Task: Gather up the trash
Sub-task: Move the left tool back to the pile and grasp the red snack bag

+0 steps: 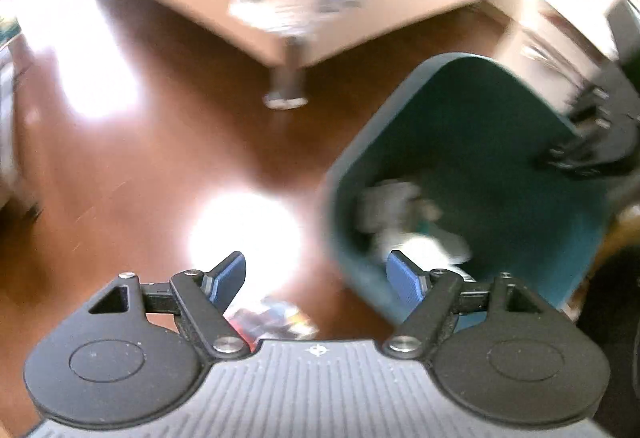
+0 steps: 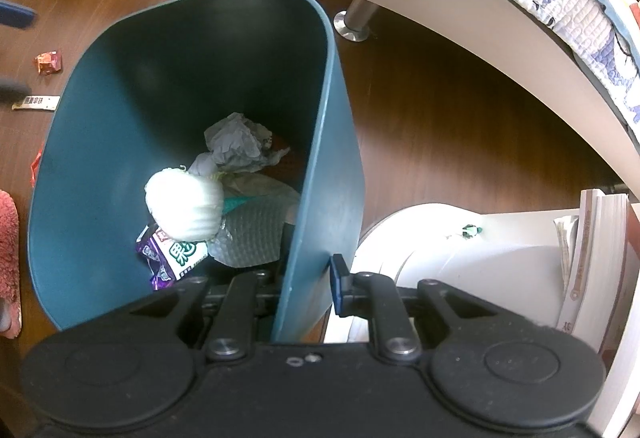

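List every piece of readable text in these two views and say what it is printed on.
Purple and white snack packet inside the teal plastic bin: large green characters, cut off, not legible.
White wrapper strip on the wooden floor: dark print, too small.
Red wrapper: too small.
Spines of stacked books: too distorted.
Left wrist view: too blurred.

Large green characters mark the purple snack wrapper [image 2: 172, 254] in the teal bin [image 2: 100, 110], too partial to read; the floor wrapper's [image 2: 36, 103] print is illegible.

Trash [image 2: 192, 206] in bin [image 2: 120, 86]; wrappers [image 2: 48, 62] on floor left; bed [image 2: 480, 18] prob. behind-right.
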Available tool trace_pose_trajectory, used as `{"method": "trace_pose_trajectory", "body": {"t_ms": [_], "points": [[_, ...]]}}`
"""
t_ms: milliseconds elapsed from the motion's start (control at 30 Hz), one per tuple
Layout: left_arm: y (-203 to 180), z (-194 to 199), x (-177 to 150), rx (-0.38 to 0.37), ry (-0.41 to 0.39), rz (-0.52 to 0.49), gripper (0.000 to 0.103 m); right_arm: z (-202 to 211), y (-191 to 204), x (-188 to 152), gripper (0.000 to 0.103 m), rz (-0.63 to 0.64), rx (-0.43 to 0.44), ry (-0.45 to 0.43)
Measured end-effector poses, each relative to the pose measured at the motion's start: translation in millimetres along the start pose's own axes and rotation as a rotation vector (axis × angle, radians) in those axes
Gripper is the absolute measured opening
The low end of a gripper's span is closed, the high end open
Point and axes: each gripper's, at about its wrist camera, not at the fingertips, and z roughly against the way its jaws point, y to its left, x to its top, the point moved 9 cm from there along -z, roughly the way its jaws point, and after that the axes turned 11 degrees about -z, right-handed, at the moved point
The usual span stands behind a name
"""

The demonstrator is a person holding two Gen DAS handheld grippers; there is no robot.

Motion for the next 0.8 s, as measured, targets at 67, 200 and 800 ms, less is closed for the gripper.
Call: {"method": "trace_pose_trajectory", "body": {"t_ms": [67,200,800], "points": [[30.5,4.5,-19.4,0.044,0.016,0.073,0.077,0.3,-0.9,0.6,0.017,0.001,-0.003,-0.008],[90.7,5.2,-64.5,0.146,0.066,0.223,0.079,1.7,-1.9,1.0,0.017,-0.014,0.001,-0.009],[225.8,-142.5,-200.6,0.266,0.320,0.702,0.079,-6.4,-4.1,-2.9,0.016,-0.072,-0.029,0.029]]}}
